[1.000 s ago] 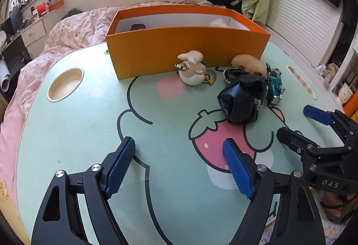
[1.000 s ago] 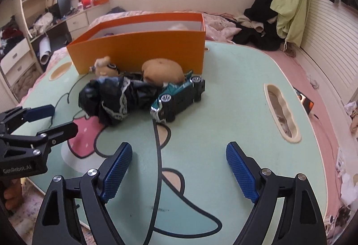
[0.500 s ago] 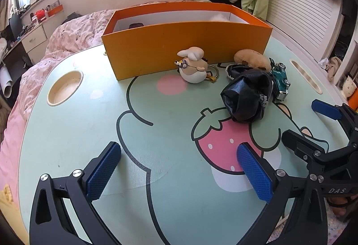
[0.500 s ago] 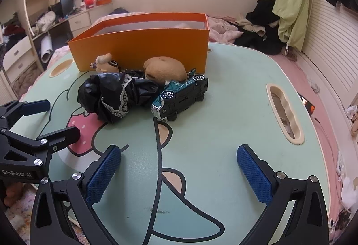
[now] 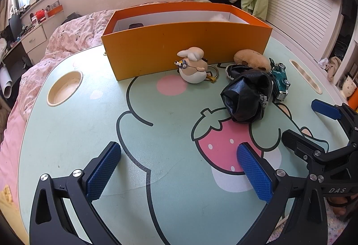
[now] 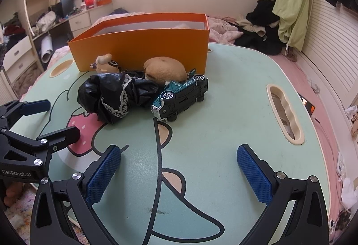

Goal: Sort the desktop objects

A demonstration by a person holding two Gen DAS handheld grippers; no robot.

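Mint-green tabletop (image 5: 67,133), cartoon print. Orange box (image 5: 185,43) at far edge, some things already inside. Just before its front wall, a huddle: black bundle (image 6: 116,95) with lace trim, tan plush (image 6: 165,68), teal toy car (image 6: 181,97) tipped on its side, small bird figure (image 5: 193,66). Left tongs (image 5: 179,171) and right tongs (image 6: 179,173) both spread wider than a second ago, now fully apart, empty, hovering short of the huddle. Likely readied for a pick.

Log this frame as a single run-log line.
left gripper: open, empty | right gripper: open, empty | teal toy car, crumpled black plastic bag: on table beside orange cardboard box, unsorted
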